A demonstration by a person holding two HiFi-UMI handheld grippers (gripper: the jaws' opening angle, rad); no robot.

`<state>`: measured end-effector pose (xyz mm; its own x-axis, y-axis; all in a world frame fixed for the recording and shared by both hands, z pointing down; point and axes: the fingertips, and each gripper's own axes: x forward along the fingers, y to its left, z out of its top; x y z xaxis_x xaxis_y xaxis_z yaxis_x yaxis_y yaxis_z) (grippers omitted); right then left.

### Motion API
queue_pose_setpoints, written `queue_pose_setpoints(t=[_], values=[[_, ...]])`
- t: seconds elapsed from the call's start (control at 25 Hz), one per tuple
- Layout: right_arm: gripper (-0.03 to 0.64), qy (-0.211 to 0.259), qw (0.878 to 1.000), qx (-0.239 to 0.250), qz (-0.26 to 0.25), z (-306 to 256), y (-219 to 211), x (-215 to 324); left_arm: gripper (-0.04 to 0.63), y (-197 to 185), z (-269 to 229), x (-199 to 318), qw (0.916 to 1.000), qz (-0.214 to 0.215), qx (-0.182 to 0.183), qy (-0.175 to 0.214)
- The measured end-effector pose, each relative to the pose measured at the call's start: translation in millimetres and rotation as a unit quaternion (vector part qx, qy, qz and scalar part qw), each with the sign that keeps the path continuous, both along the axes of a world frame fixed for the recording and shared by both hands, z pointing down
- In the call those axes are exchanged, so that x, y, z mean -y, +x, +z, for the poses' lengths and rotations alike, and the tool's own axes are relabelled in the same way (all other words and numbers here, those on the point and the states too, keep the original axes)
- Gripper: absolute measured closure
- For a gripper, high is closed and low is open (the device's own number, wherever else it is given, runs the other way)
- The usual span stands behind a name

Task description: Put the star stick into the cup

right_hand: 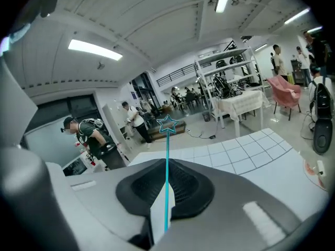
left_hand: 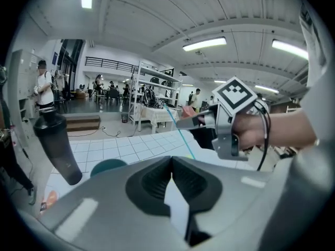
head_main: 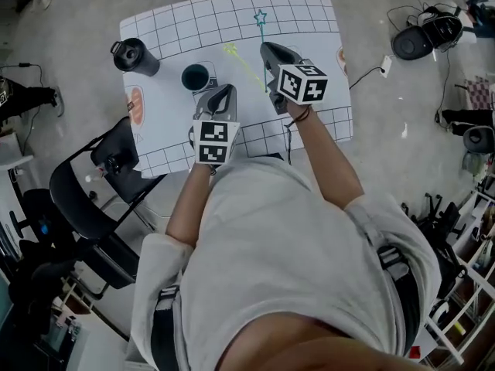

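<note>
A blue star stick [head_main: 261, 33] juts away from me over the gridded white table [head_main: 309, 14], its star [right_hand: 168, 124] at the far end. My right gripper [head_main: 267, 49] is shut on the stick's near end; in the right gripper view the stick [right_hand: 167, 192] runs straight up between the pads. The dark teal cup [head_main: 196, 76] stands open-mouthed on the table, left of that gripper. My left gripper [head_main: 224, 91] hovers just right of the cup, shut with nothing in it. From the left gripper view the cup [left_hand: 107, 166] peeks over the jaws and the right gripper [left_hand: 194, 121] holds the stick [left_hand: 180, 135].
A second, yellow-green star stick [head_main: 244, 66] lies flat on the table between the grippers. A black lidded bottle [head_main: 133, 56] stands left of the cup. A black chair [head_main: 100, 184] sits off the table's left edge; cables and headphones [head_main: 425, 35] lie on the floor at right.
</note>
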<state>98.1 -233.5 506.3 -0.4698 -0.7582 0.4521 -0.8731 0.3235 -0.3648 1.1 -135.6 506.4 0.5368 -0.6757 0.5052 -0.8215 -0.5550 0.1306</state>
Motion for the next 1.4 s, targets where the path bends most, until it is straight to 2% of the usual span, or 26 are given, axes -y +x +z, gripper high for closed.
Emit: queue_pose_setpoints(t=[0.36, 0.6, 0.84, 1.08, 1.4], values=[[0.603, 0.050, 0.994, 0.076, -0.063, -38.3, -83.7, 8.2, 0.592, -67.7, -1.9, -12.1, 0.9962, -0.086, 0.005, 0.003], [0.603, 0.098, 0.983, 0.109, -0.109, -69.9, -133.3, 12.4, 0.592, -109.6, 0.9, -20.0, 0.9906, -0.137, 0.006, 0.001], [0.601, 0.127, 0.975, 0.134, -0.123, -79.7, -167.4, 20.0, 0.592, -141.1, 4.5, -23.9, 0.9848, -0.174, 0.007, 0.001], [0.601, 0.109, 0.977, 0.143, -0.112, -48.1, -185.9, 23.7, 0.592, -165.8, -2.9, -22.6, 0.9803, -0.197, 0.014, 0.006], [0.601, 0.098, 0.982, 0.114, -0.113, -28.8, -185.0, 13.3, 0.592, -174.3, 9.5, -15.1, 0.9797, -0.200, 0.006, -0.004]])
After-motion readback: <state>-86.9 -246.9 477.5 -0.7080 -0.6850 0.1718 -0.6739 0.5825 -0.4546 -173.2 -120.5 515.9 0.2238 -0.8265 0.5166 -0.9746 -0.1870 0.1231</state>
